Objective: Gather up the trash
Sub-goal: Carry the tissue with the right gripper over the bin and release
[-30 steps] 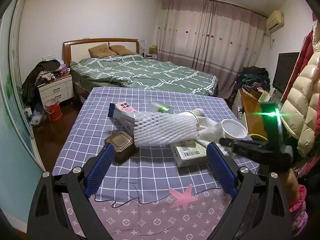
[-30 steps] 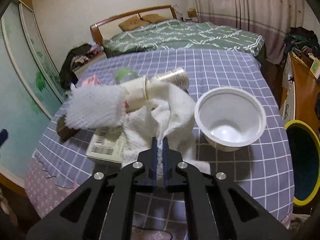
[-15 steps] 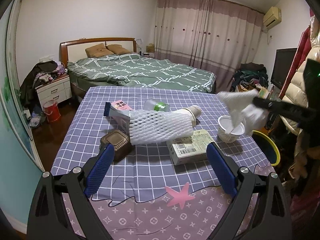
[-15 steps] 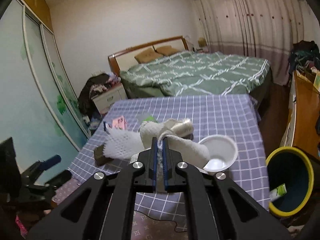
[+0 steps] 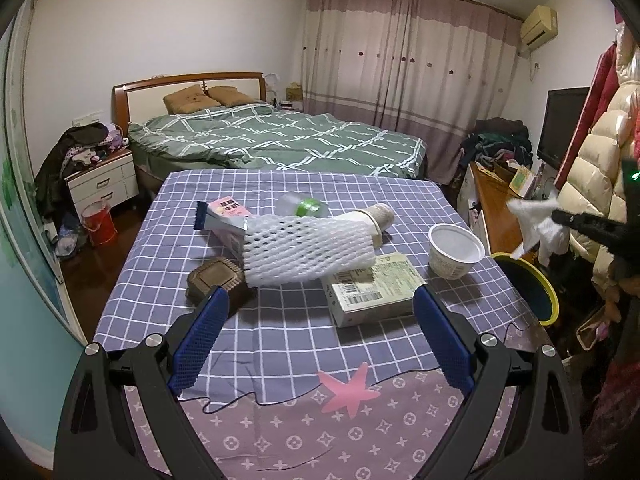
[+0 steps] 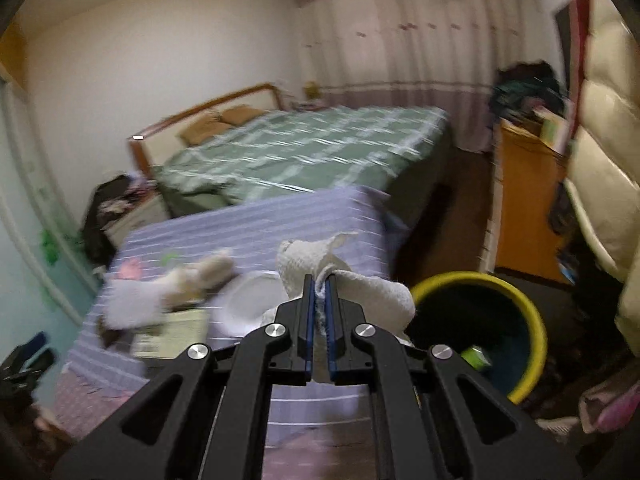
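Right gripper: jaws clamped nearly flat on a crumpled white paper towel, held in the air past the right edge of the desk, above and just to the desk side of the yellow-rimmed trash bin. Right wrist view motion-blurred. Small green item lying inside bin; print unreadable.

Left gripper: jaws spread wide, nothing between them, hovering over near edge of desk, apart from every item.

On checked purple tablecloth, clustered mid-desk:
- white foam fruit net, draped over other items
- pink-and-white carton, Chinese characters on pink face, too small to read
- clear bottle with green cap, on its side behind net
- paper cup, on its side, mouth to the right
- flat box with barcode shipping label, text too small to read, partly under net
- brown square container, just left of net
- white plastic tub, upright, empty, nearest right edge

Pink starfish print on cloth's lower border.
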Demonstrator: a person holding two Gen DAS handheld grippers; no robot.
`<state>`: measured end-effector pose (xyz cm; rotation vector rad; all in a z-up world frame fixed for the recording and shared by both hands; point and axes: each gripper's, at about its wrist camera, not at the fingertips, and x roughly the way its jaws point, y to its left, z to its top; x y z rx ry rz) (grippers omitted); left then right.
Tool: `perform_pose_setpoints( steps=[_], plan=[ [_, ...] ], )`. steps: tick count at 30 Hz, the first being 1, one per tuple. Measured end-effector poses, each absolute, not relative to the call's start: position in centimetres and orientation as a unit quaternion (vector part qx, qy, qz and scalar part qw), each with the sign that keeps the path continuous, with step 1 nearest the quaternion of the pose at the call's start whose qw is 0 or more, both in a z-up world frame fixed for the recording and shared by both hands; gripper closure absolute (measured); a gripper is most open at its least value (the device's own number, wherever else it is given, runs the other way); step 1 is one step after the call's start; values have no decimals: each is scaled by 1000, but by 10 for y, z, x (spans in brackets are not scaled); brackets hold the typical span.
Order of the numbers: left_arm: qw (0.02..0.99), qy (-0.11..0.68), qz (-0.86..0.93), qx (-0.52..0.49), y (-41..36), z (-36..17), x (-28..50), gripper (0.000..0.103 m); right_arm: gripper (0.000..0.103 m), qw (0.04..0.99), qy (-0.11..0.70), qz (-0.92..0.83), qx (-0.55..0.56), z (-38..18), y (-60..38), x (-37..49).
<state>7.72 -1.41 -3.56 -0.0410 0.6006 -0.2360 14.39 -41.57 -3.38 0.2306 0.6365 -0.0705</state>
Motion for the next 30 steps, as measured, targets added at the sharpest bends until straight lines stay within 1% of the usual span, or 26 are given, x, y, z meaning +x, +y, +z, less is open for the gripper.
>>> perform_pose_setpoints(
  steps=[9,10,12,13,14,15,22,26,30],
  plan=[
    [940,315,-132,-7,-39,-48,89,11,97,903,386,-135,133,-104,-491,173],
    [939,317,-134,-6,-42,-49,90,11,96,900,392,-139,134,-110,-494,175],
    [937,321,-138,-3,-47,-52,93,11,89,894,401,-143,139,-120,-501,177],
    [936,323,-140,-1,-50,-53,94,11,81,892,404,-148,137,-124,-502,177],
    [935,324,-141,0,-52,-54,95,11,75,892,403,-152,136,-126,-504,176],
    [934,327,-143,2,-54,-55,96,11,74,892,403,-154,136,-126,-502,176],
    [927,341,-155,4,-65,-65,105,11,73,891,401,-154,146,-122,-507,173],
    [924,345,-164,7,-71,-74,114,11,69,895,395,-147,145,-119,-505,171],
    [919,350,-182,11,-75,-85,129,11,69,896,394,-140,147,-119,-502,172]
  ],
)
